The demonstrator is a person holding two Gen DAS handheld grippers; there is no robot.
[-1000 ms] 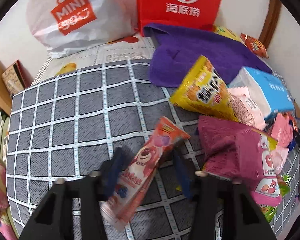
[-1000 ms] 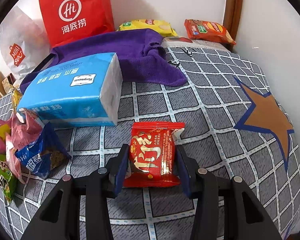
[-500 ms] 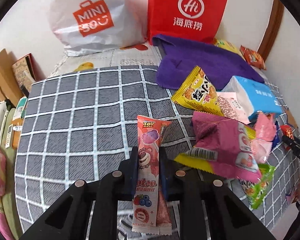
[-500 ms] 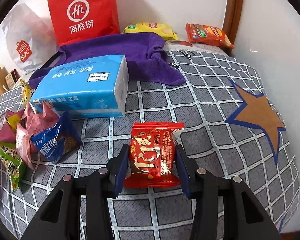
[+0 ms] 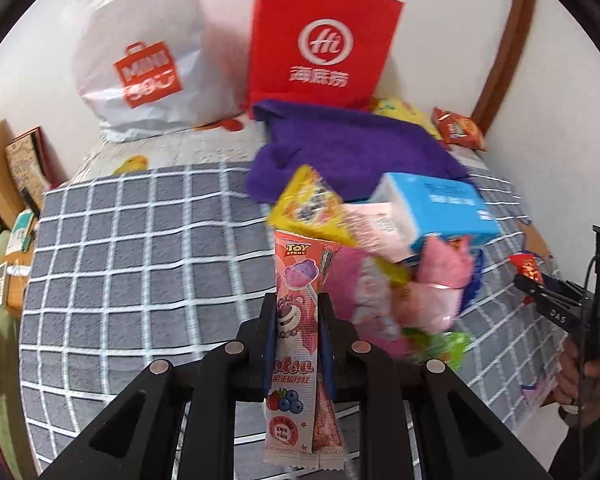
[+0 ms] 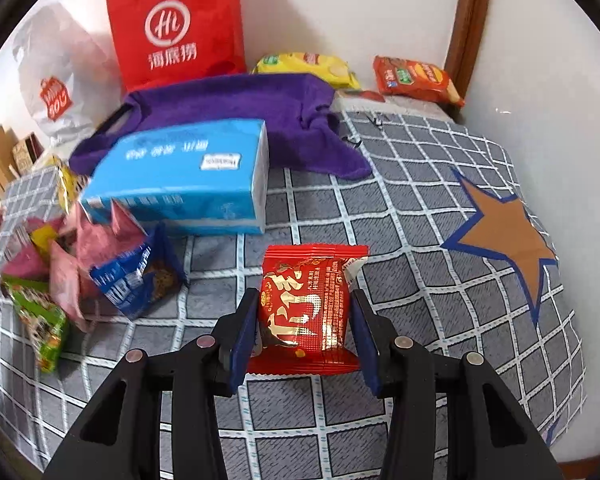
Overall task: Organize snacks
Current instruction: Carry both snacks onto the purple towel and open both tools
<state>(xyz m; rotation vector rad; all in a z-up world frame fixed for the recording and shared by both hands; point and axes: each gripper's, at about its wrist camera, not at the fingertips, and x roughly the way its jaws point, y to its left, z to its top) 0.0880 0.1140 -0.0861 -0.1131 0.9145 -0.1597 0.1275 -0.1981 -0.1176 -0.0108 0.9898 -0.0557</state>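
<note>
Setting: a home, most likely a bedroom. Work surface is a bed (image 6: 440, 216) with a grey checked cover carrying a brown star patch (image 6: 504, 236) at 3 o'clock. White walls meet in a corner at 1 o'clock, edged by a wooden frame (image 6: 466, 24). Two shopping bags lean on the wall at 12 o'clock: red (image 5: 324, 44), white (image 5: 140, 60). Cardboard boxes (image 5: 4, 168) stacked beside the bed at 9 o'clock.

Snack pile (image 5: 412, 280) beside the blue tissue pack (image 5: 440, 208): motion-blurred, wrappers unreadable. Red packet (image 5: 526, 268) in the right gripper (image 5: 540, 292): mostly hidden. White Miniso bag (image 6: 52, 92): logo blurred.
</note>
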